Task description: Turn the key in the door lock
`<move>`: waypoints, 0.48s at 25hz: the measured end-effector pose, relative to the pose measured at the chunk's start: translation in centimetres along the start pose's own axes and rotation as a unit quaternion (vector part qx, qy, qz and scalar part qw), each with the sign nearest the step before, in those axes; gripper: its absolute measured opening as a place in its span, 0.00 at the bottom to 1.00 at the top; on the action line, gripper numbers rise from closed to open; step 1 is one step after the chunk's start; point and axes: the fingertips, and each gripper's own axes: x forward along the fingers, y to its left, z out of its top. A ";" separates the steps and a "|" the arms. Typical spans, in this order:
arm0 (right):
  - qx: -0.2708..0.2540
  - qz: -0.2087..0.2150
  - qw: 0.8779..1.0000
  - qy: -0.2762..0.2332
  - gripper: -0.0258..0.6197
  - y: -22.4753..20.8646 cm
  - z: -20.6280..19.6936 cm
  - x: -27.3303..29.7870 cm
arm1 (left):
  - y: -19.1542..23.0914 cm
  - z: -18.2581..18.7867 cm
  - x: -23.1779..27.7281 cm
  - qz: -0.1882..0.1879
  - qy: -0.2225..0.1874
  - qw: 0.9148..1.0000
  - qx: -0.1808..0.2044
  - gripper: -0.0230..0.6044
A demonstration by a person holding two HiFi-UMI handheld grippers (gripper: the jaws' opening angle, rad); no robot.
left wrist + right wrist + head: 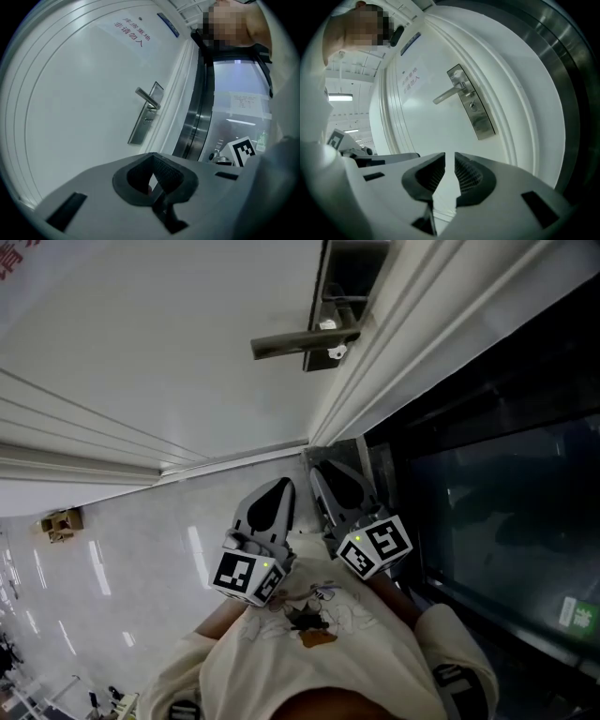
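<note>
The white door (169,343) fills the upper left of the head view. Its steel lock plate (337,296) carries a lever handle (300,341). A small bright piece (336,351) sits just under the lever; it is too small to tell whether it is the key. The plate (146,119) and the lever (449,95) stand well ahead in both gripper views. My left gripper (281,486) and right gripper (323,470) hang low near my chest, far from the lock. The left gripper (153,157) has its tips together and is empty. The right gripper (450,157) keeps a narrow gap with nothing in it.
A dark glass panel (497,502) with a steel frame (194,117) stands right of the door. A sign with red characters (129,30) is high on the door. A small brown box (61,521) lies on the glossy pale floor (131,549) at the left.
</note>
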 end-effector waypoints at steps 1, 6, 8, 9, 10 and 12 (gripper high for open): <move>-0.002 0.002 1.000 -0.001 0.14 0.1 -0.1 -1.2 | -1.1 -0.5 -0.2 -0.002 0.001 1.000 -0.004 0.04; 0.008 0.002 1.000 -0.007 0.14 -0.5 -0.9 -6.0 | -5.7 -3.0 -1.1 -0.012 0.019 1.000 0.005 0.04; 0.021 0.000 1.000 -0.009 0.13 -1.1 -1.6 -7.9 | -7.1 -4.1 -1.8 -0.004 0.024 1.000 0.012 0.04; 0.028 -0.002 1.000 -0.011 0.14 -1.4 -2.0 -8.9 | -7.7 -4.8 -2.3 0.002 0.027 1.000 0.014 0.04; 0.034 -0.004 0.999 -0.013 0.13 -1.7 -2.5 -9.8 | -8.1 -5.4 -2.7 0.008 0.030 0.999 0.014 0.04; 0.046 -0.004 0.999 -0.010 0.13 -1.9 -3.7 -10.9 | -8.8 -6.6 -3.8 0.021 0.037 0.999 0.010 0.04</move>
